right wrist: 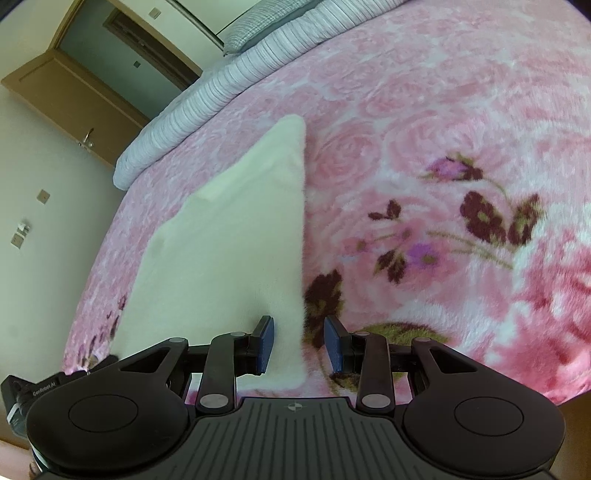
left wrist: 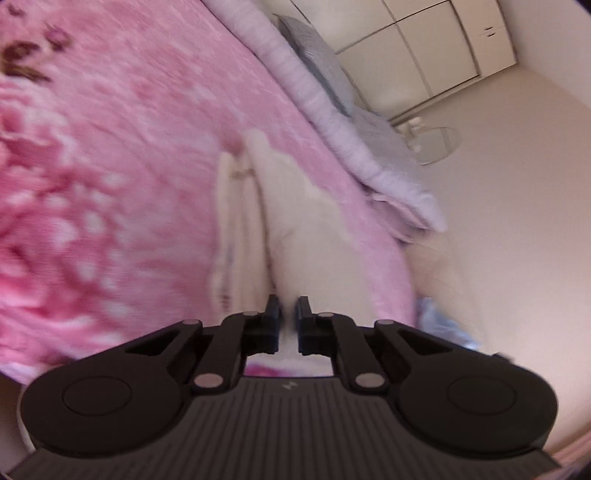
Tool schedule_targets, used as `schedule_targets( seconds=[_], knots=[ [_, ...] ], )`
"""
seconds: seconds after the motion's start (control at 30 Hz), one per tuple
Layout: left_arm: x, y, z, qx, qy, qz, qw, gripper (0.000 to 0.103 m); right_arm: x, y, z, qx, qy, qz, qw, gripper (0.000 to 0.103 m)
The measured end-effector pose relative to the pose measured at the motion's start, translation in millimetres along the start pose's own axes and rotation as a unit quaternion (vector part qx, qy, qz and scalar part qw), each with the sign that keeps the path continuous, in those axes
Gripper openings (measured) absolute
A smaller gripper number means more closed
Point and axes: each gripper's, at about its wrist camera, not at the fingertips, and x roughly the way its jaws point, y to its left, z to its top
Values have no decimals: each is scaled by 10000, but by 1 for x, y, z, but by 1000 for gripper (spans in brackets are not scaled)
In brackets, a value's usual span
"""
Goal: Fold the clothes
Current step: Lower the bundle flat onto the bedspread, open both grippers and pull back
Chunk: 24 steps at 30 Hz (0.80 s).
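A white fluffy garment [right wrist: 229, 251] lies flat on the pink floral blanket [right wrist: 424, 129], folded to a long straight edge on its right side. My right gripper [right wrist: 300, 347] stands open astride that edge near the garment's near corner: the left pad rests over the cloth and the right pad over the blanket, neither pressing. In the blurred left wrist view the same white garment [left wrist: 295, 229] runs away from me in folds across the blanket [left wrist: 129, 166]. My left gripper [left wrist: 289, 317] is shut on the garment's near end, with white cloth filling the narrow slit between its pads.
A rolled lilac striped quilt [right wrist: 207, 99] and a grey checked pillow [right wrist: 258, 26] lie along the bed's far side. A brown door [right wrist: 74, 96] stands open beyond. White wardrobe doors [left wrist: 424, 48] and a round glass table [left wrist: 436, 144] are past the bed. A black device part [right wrist: 22, 391] shows at lower left.
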Motion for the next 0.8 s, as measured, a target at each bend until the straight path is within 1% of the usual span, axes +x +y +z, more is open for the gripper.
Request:
schedule_targets(
  seconds=[0.1,0.17,0.23,0.3,0.37,0.4,0.47,0.53,0.6,0.67,0.73,0.8],
  knots=[
    [2,4,0,109,18,264,9996,6,3,5,0,-150,27,-39,9999,35],
    [5,-5,2,364,24,395,9986,6,3,9,-1,-258,10,-121,9996,35],
    [5,-19,5,750,-35,449,9962,6,0,14,-1,-404,-58,-105,9991,35],
    [10,-22,8,955,22,597,9936,6,2,17,-3,-524,-15,-101,9986,35],
    [23,-8,7,839,218,762,9933,7,9,19,-6,-608,109,-164,9980,35],
    [27,-1,6,700,260,745,9944,7,14,17,-8,-572,186,-208,9980,35],
    [26,-1,4,621,216,760,9949,7,16,15,-11,-482,210,-250,9983,35],
    [21,-11,6,656,239,824,9942,7,12,18,-8,-546,218,-324,9977,35],
    [13,-29,12,771,194,825,9934,7,4,27,-5,-758,97,-419,9962,35],
    [1,-51,17,984,-2,1060,9895,6,-4,40,-3,-1009,-95,-453,9938,35],
    [-5,-69,21,1205,-186,1329,9836,9,-8,53,-2,-1287,-240,-433,9904,35],
    [-4,-79,21,1345,-189,1356,9814,11,-2,62,-5,-1525,-223,-485,9869,35]
  ],
)
